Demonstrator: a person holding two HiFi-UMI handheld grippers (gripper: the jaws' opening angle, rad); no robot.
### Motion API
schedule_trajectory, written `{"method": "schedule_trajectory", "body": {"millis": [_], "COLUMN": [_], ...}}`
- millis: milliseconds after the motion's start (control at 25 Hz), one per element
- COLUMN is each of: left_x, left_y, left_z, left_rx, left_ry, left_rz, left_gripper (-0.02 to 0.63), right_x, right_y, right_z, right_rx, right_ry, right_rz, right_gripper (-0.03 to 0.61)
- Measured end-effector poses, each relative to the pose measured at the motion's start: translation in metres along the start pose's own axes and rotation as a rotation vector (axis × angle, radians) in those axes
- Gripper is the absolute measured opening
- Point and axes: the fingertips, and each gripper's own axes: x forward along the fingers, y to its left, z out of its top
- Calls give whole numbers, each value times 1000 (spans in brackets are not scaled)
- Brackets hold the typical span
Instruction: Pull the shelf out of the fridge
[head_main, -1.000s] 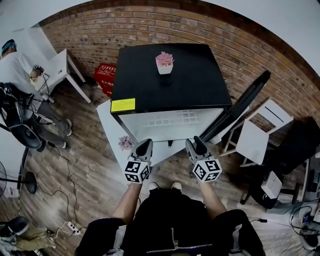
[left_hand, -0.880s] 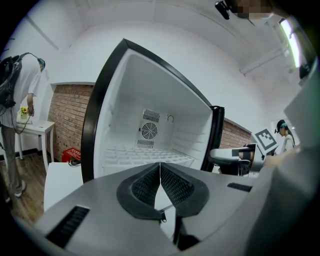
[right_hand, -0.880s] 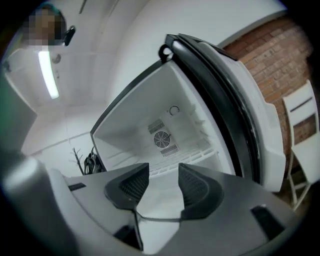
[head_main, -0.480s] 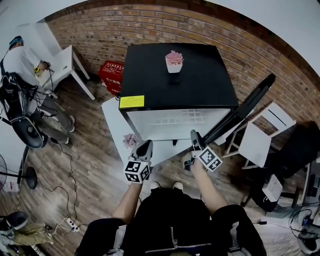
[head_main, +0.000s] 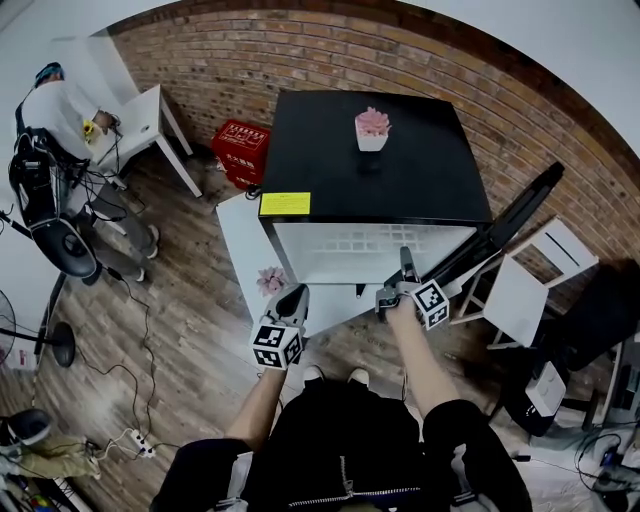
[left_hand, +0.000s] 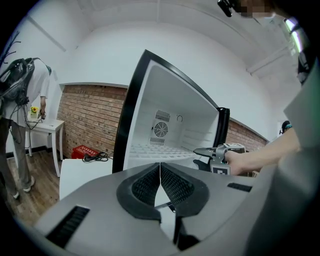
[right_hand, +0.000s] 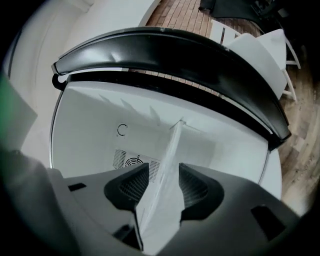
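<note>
White plastic grid shelf (right_hand: 161, 200) sat inside the open black mini fridge (head_main: 380, 150), its front edge between the wide-spread right tongs (right_hand: 159, 182), which would best close squarely on that edge before a straight, level pull, while the shut, empty left tongs (left_hand: 160, 172) hung in front

1. A pink plant in a white pot (head_main: 371, 129) stands upright, near the brick wall (head_main: 330, 55).
2. A red crate (head_main: 240, 152) sits on the wooden floor (head_main: 180, 330) by that wall.
3. A person (head_main: 62, 105) stands at a white desk (head_main: 140, 115), far left.
4. A white chair (head_main: 525, 285) stands at the right.
</note>
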Motion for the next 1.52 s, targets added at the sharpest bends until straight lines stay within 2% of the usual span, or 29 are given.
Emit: {"method": "schedule_trajectory", "body": {"millis": [480,640,800,1000,1520], "left_x": [-6,-6,-6,-6,-6], "left_y": [8,10,10,9,5], "left_z": [-1,2,2,0,-3], "left_rx": [2,9,7,4,-13], "left_ry": [9,8,5,10,6], "left_rz": [18,22,24,23,26], "left_gripper": [21,21,21,21,21], "right_x": [29,36,40,40,38], "right_y": [-11,-13,-10,-6,-6], "right_z": [1,2,5,4,2], "right_rx": [152,184,218,218,227], "right_ry": [-44,-47,-48,-12,20], "right_rz": [-13,-6,43,70,64], "right_gripper": [142,104,19,17,15]}}
